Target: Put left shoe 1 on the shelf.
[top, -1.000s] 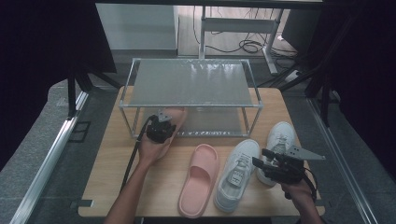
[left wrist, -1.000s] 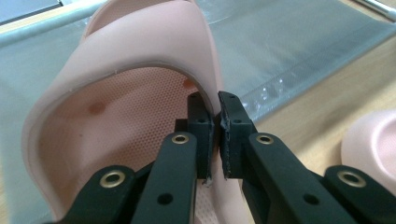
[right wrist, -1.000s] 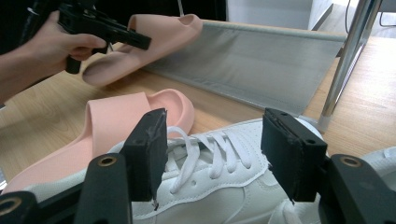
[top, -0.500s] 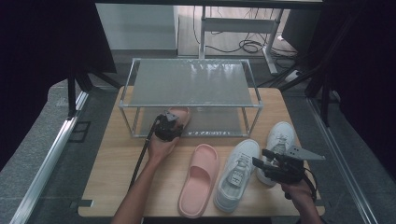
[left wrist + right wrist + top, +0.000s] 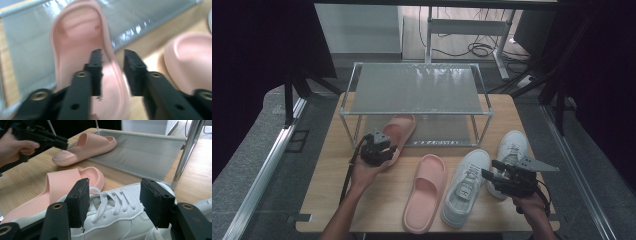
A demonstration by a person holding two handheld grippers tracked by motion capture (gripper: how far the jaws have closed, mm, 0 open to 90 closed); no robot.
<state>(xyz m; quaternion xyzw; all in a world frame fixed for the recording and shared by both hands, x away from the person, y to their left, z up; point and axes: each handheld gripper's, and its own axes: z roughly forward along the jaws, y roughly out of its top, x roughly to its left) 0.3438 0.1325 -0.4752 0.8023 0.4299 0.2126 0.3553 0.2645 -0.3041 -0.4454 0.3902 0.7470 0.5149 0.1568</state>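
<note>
A pink slipper (image 5: 401, 128) lies with its toe on the rack's lower shelf (image 5: 437, 131) and its heel on the table. My left gripper (image 5: 386, 145) sits just behind that heel. Its jaws have just been closing and stand part open; the slipper (image 5: 80, 42) rim shows through the gap with neither pad touching it. The second pink slipper (image 5: 425, 191) lies mid-table beside a white sneaker (image 5: 465, 186). My right gripper (image 5: 488, 177) hovers open over this sneaker (image 5: 117, 212), gripping nothing. The other white sneaker (image 5: 513, 148) lies farther right.
A metal two-shelf rack (image 5: 417, 86) stands at the back of the wooden table (image 5: 332, 185); its upright post (image 5: 186, 152) is close on the right. In the right gripper view the left gripper (image 5: 60, 141) and its hand are at upper left.
The left gripper let go of the pink slipper and drew back toward the person, leaving the slipper's toe on the lower shelf. The right gripper has stayed still.
</note>
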